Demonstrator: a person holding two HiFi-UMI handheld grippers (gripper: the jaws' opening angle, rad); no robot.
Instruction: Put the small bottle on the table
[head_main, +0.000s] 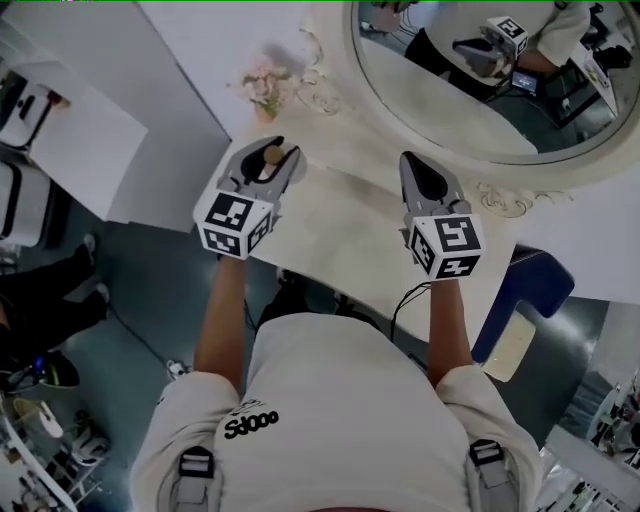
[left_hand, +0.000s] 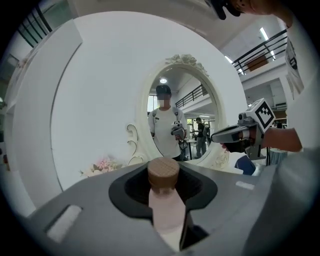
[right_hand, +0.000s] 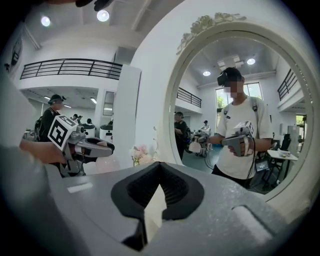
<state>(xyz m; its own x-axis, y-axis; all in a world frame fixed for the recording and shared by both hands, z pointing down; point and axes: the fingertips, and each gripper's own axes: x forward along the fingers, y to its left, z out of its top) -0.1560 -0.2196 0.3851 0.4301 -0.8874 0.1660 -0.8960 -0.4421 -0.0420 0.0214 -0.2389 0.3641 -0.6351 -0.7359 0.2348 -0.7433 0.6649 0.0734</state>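
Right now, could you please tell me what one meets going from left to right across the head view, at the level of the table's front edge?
Left claw, shut on the small bottle → right claw, shut and empty → blue seat.

The right gripper (right_hand: 159, 169) has its jaws together, empty; left gripper (right_hand: 97, 147) at nine o'clock, oval mirror (right_hand: 260, 70) at two.

The small bottle (left_hand: 167, 210) is pale pink with a tan, finely cross-hatched cap (left_hand: 163, 173), the left tongs (head_main: 265, 160) and right tongs (head_main: 425, 180) grey with black pads, their cubes (head_main: 233, 222) white with black square markers, the tabletop (head_main: 350, 230) cream, the flowers (head_main: 265, 85) pink.
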